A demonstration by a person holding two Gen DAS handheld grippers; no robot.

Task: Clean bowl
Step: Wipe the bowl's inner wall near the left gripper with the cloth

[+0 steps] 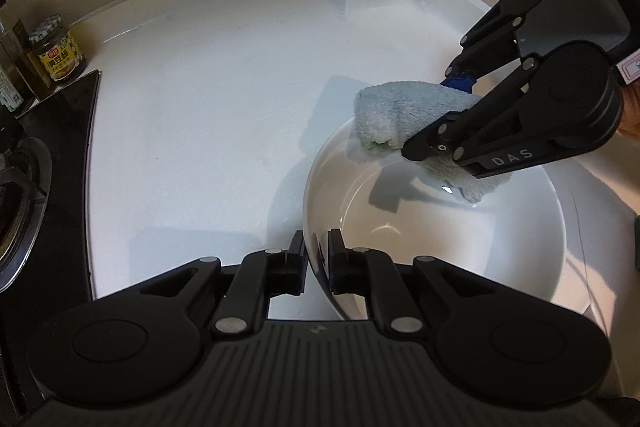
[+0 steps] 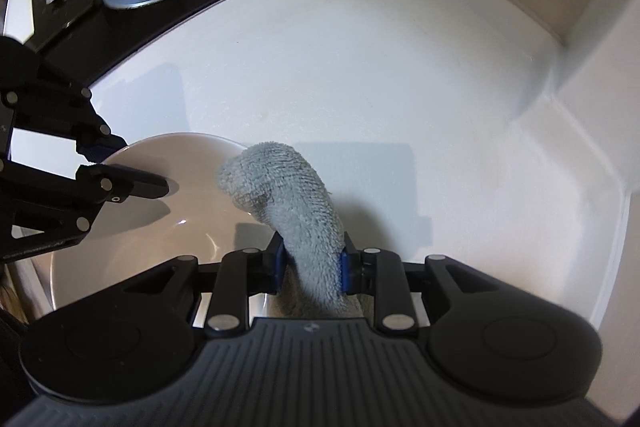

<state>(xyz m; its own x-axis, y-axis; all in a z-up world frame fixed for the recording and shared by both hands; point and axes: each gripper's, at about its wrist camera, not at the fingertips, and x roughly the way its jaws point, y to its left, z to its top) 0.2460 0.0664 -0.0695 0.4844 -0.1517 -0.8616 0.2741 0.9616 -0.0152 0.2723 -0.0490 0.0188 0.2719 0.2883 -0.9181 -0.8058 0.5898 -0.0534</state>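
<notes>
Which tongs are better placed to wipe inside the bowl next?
Right. The right tongs already clamp the grey cloth over the bowl, while the left tongs straddle its rim.

Glossy ceramic bowl [image 1: 460, 251], fluffy terry cloth [image 2: 296, 203]

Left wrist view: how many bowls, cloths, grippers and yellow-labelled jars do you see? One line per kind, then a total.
bowl: 1
cloth: 1
grippers: 2, the left gripper and the right gripper
yellow-labelled jar: 1
Total: 5
</notes>
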